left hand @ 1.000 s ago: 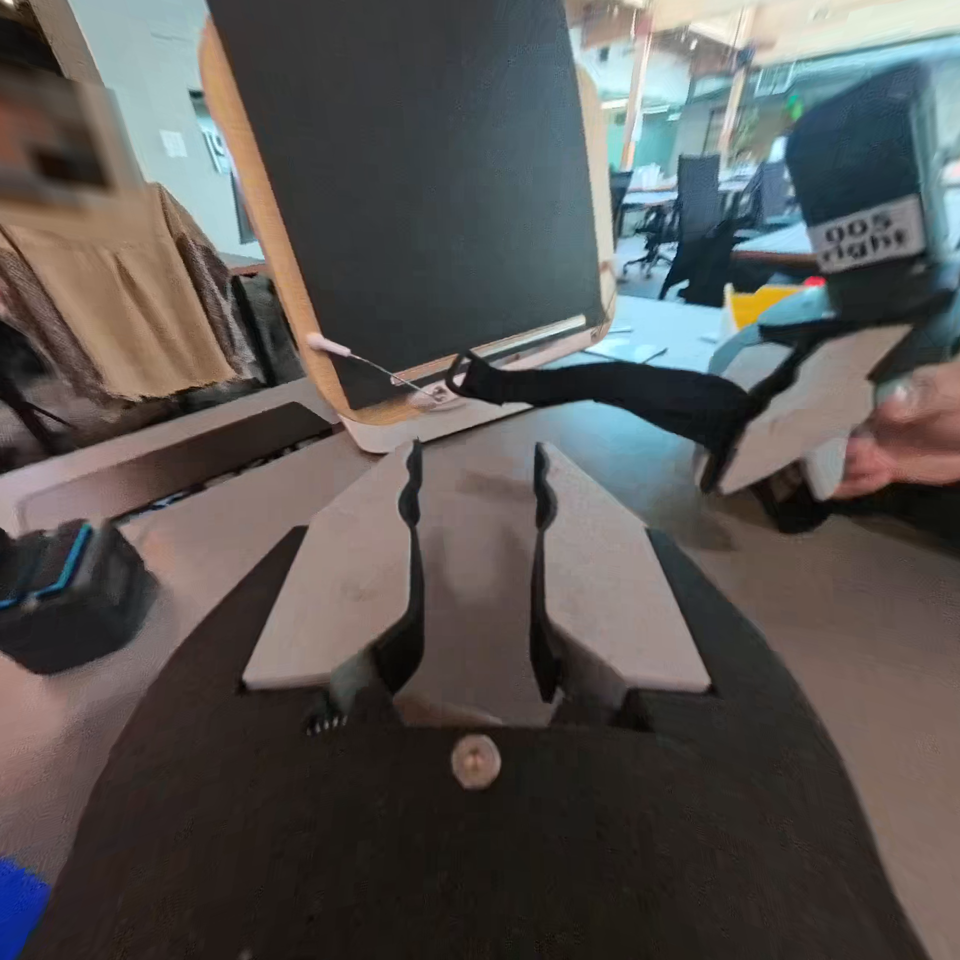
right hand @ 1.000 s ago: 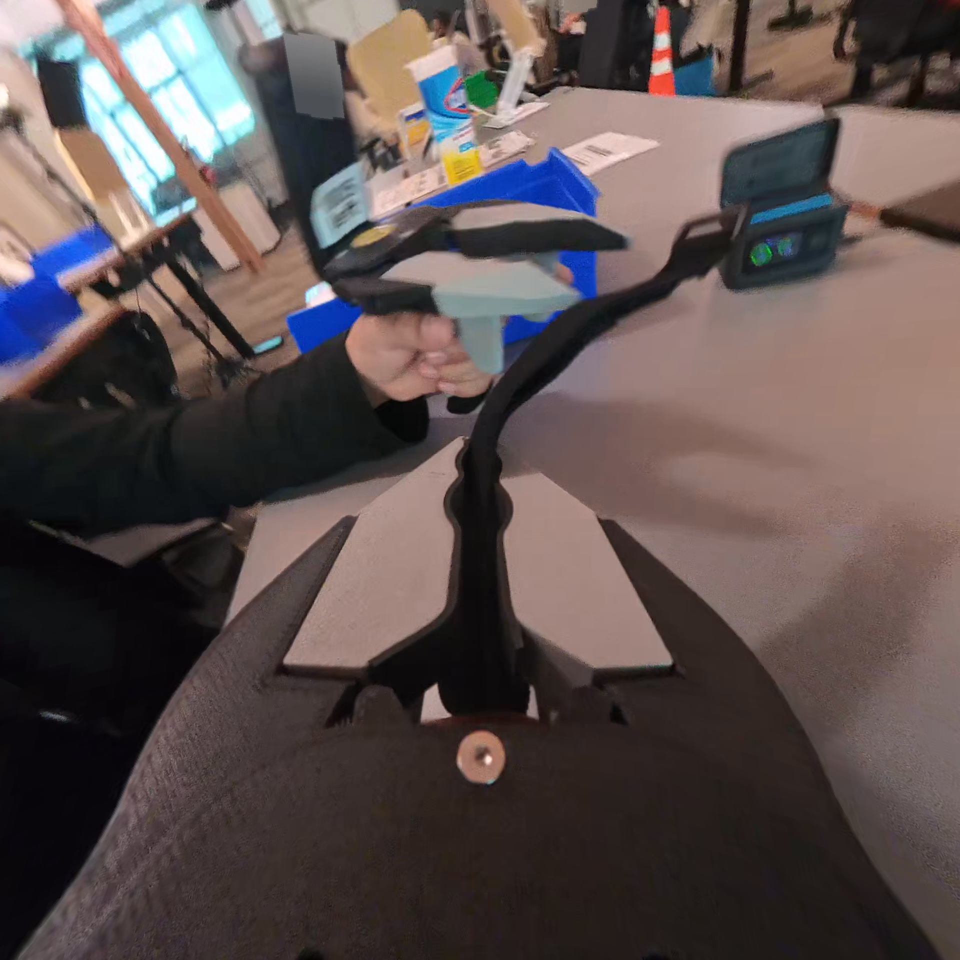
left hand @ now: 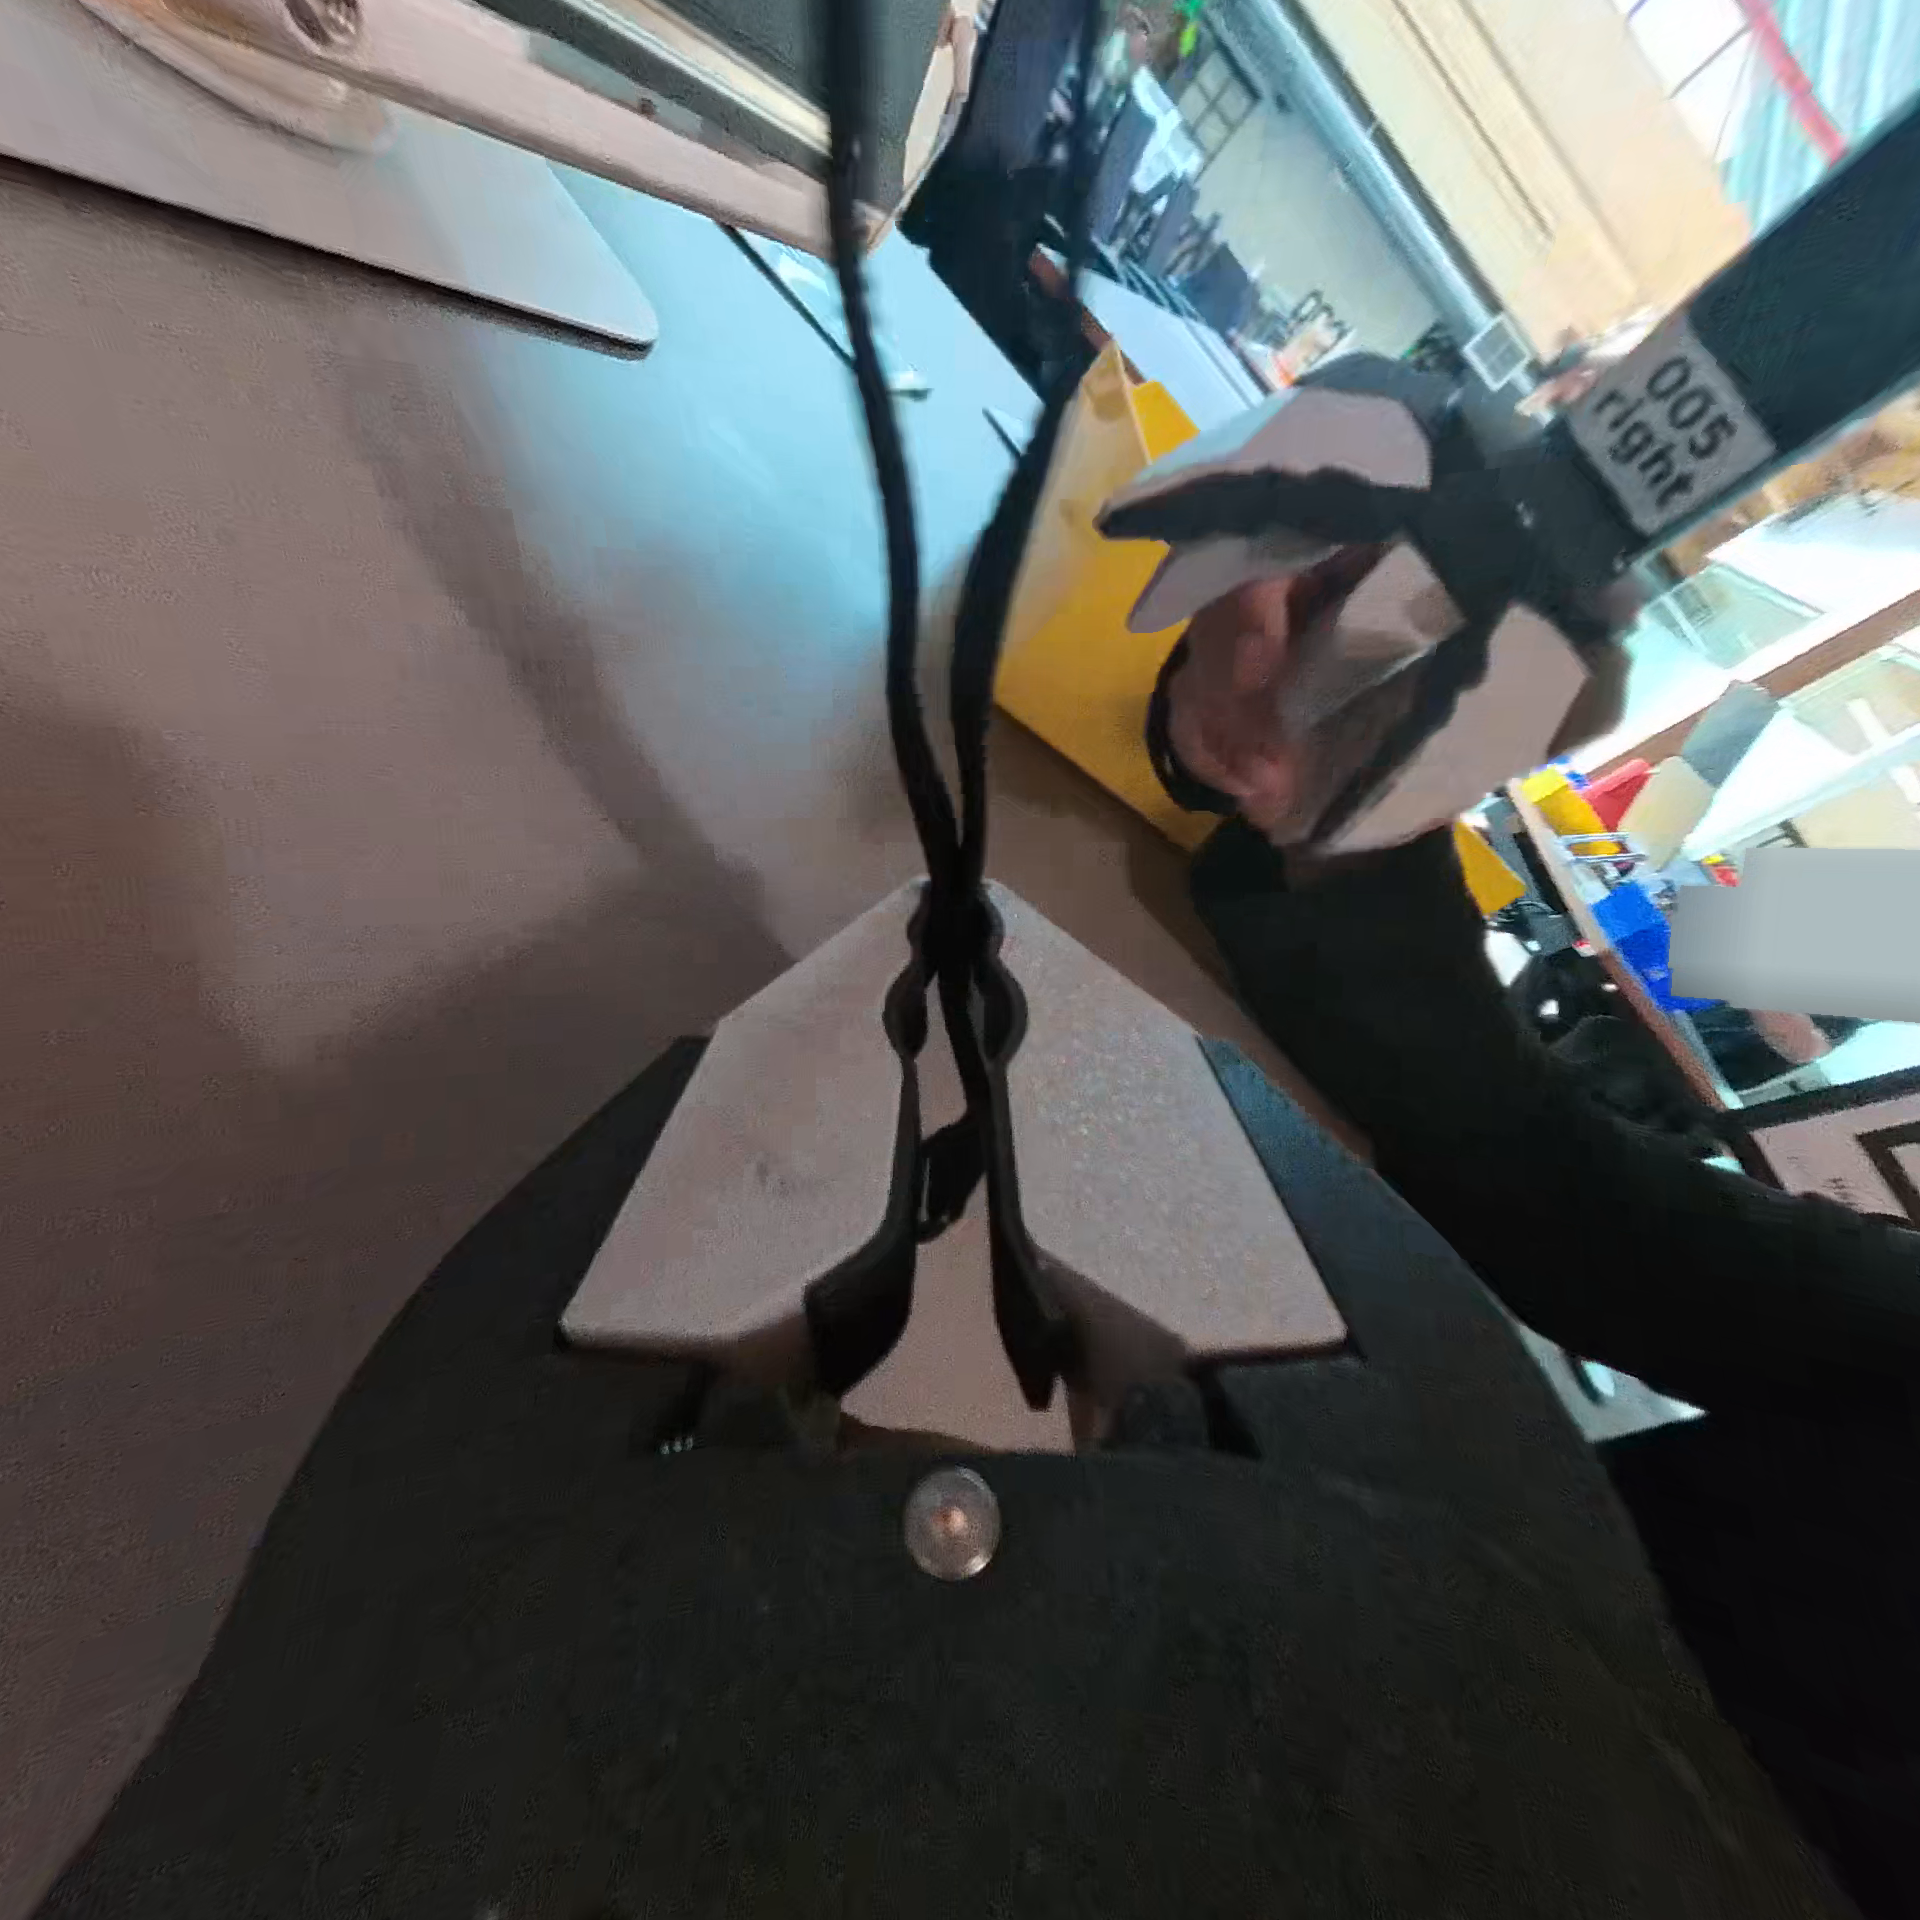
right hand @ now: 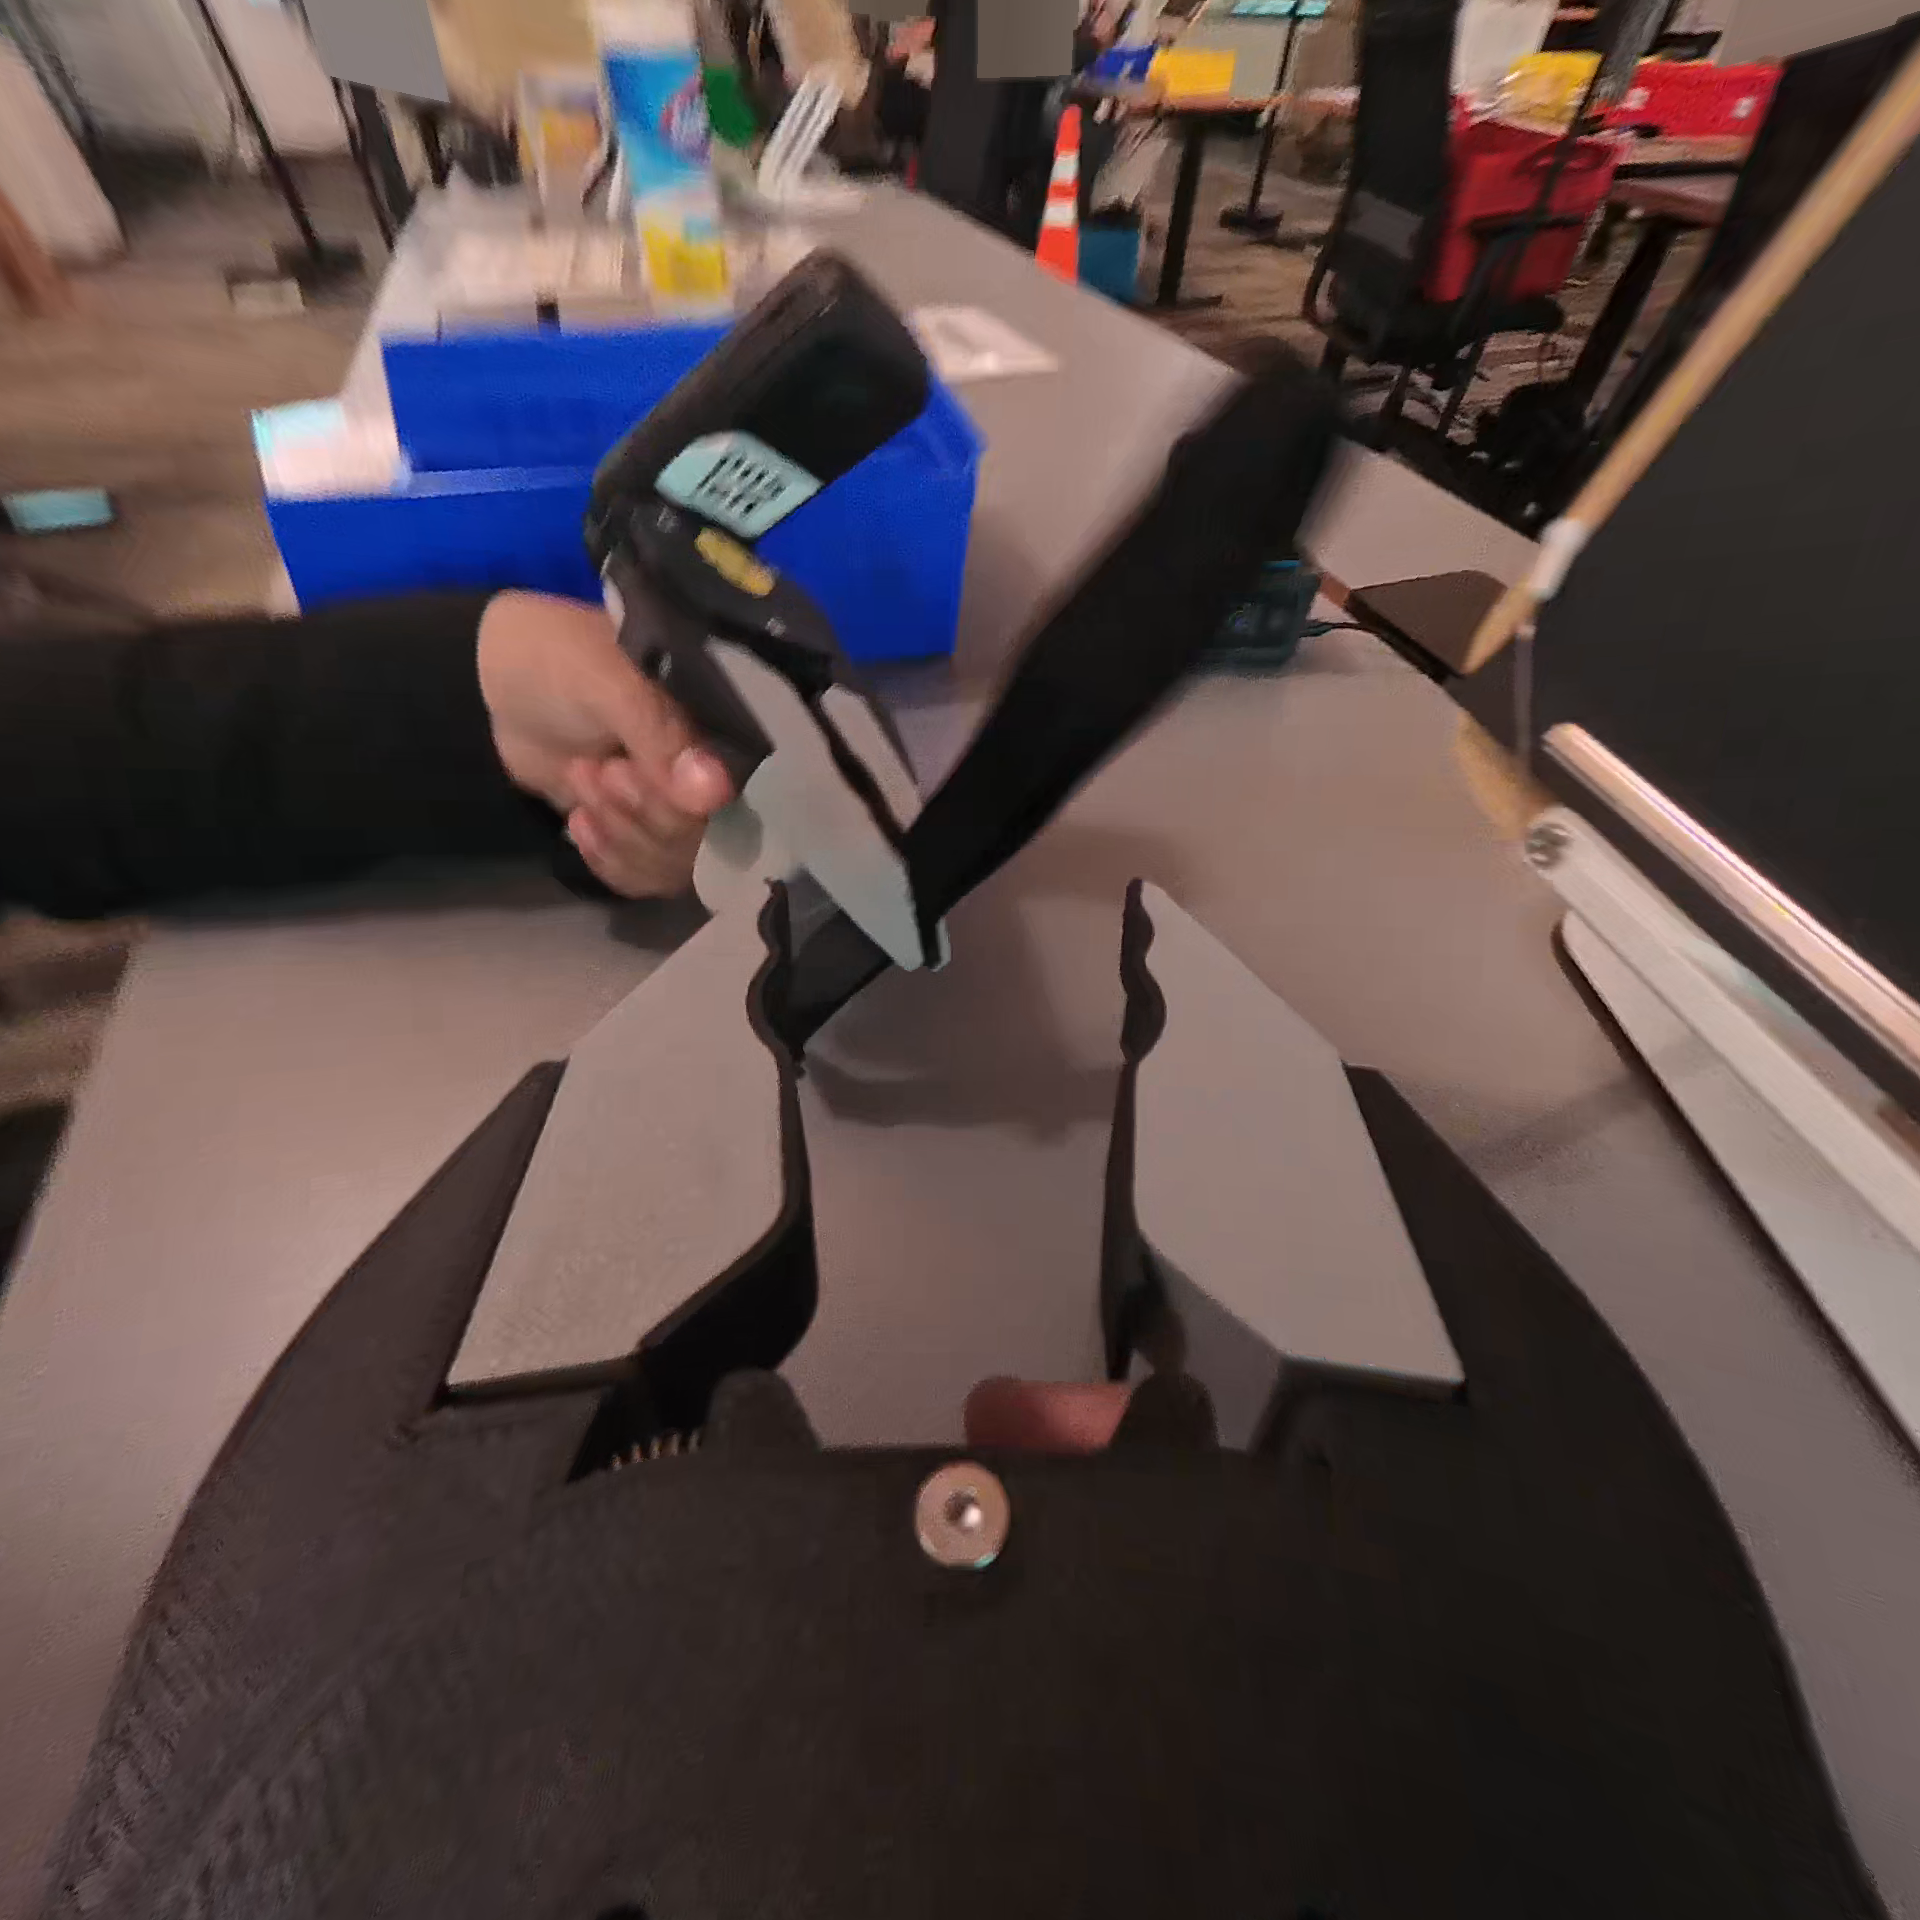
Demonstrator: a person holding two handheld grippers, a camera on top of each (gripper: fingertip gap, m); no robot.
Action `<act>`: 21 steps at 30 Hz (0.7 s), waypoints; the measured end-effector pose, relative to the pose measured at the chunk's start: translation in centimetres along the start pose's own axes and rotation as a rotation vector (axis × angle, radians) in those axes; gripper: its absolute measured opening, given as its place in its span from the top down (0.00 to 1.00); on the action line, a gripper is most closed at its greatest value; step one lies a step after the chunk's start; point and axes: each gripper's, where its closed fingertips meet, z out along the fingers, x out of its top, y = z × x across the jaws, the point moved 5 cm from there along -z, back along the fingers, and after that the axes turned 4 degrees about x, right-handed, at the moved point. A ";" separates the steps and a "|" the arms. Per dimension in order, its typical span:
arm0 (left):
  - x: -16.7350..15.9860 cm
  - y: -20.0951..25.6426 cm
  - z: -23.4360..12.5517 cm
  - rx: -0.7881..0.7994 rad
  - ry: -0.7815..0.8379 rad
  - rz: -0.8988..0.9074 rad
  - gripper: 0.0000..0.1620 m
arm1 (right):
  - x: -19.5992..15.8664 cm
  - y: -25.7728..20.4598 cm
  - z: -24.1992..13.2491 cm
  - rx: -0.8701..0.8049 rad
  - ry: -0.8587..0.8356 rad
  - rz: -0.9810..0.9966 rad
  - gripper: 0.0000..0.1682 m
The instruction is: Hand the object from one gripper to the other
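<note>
Left wrist view shows the left gripper (left hand: 951,935) closed on a black strap (left hand: 904,582), which is pinched between the tips of its two grey fingers. Ahead of the tips the strap rises as two thin bands that cross at the pinch point and then spread apart, so it looks like a loop seen on edge. A short tail lies back between the fingers toward the gripper body. In the right wrist view the right gripper (right hand: 951,935) is open, with a wide gap between its wavy black pads, and it holds nothing; the strap passes just in front of its left fingertip, and I cannot tell whether it touches. I judge the strap to be light, soft and limp, probably woven cloth, so it will bend and swing freely. The best hold is flat across its width, close to the other gripper. Below both lies a smooth grey table (right hand: 1299,831).
</note>
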 end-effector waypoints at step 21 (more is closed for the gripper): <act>-1.0 4.9 0.3 -0.458 -0.148 -0.024 0.99 | -1.4 -1.8 2.9 -0.375 -0.215 -0.663 0.73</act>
